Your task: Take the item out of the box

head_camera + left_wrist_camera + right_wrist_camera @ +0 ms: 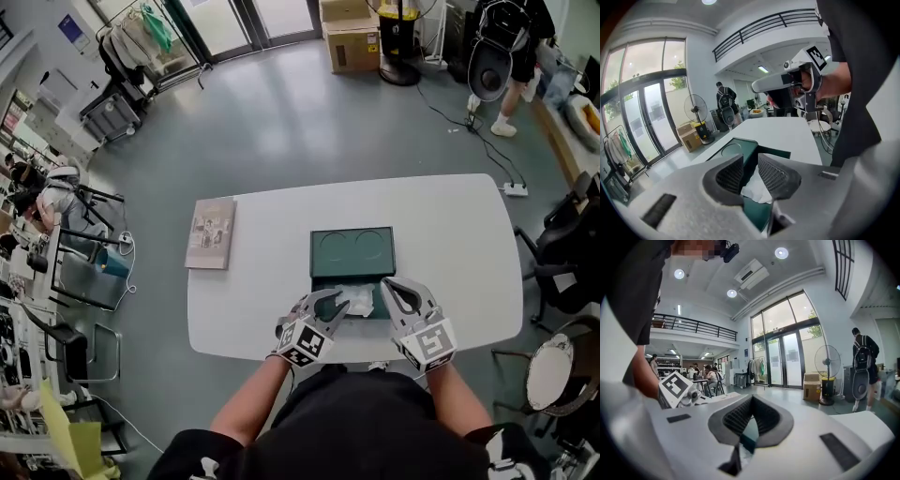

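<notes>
Two grippers at the near end of an open green box [352, 248] on a white table [469, 234]. Left gripper [751, 158] open, jaws spread, with a crumpled white item [755, 190] showing between them, not pinched. Item inside the box's near half. Right gripper [751, 399] closed on the box's right wall. Well off to the left, a book [212, 233] flat on the table.

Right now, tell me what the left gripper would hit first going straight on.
Most likely the white item lying in the box. It shows just ahead of the left gripper, between its open jaws. Depth is hard to judge.
</notes>
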`<state>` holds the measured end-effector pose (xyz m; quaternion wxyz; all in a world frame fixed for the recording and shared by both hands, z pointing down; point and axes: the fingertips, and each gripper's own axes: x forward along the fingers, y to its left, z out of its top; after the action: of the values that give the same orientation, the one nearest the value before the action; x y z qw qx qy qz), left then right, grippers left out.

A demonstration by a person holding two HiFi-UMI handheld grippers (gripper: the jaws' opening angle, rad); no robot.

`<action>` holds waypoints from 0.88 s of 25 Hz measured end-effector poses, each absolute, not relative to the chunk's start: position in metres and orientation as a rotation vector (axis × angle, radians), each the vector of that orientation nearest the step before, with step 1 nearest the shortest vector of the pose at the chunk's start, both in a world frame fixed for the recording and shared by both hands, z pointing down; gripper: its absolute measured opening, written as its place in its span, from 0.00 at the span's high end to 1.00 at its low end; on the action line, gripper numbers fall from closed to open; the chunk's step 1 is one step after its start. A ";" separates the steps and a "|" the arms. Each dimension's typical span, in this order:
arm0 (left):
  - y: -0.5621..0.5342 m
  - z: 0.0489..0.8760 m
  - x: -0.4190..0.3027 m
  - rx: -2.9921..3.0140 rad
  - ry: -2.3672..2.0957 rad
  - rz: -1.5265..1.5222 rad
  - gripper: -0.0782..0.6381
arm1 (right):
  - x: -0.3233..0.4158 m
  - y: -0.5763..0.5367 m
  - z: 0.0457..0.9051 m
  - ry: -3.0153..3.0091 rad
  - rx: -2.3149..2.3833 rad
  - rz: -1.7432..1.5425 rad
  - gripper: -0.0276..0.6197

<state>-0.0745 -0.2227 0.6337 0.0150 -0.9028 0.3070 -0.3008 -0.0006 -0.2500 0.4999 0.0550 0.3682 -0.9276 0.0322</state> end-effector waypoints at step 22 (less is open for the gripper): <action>-0.220 0.752 -0.046 -2.629 0.335 -1.674 0.68 | 0.022 -0.253 0.530 -2.745 1.174 0.234 0.95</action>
<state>-0.0458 -0.2205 0.7517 0.0036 -0.8387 0.1069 -0.5340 0.0219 -0.2531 0.5298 0.0735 0.3911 -0.9141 0.0778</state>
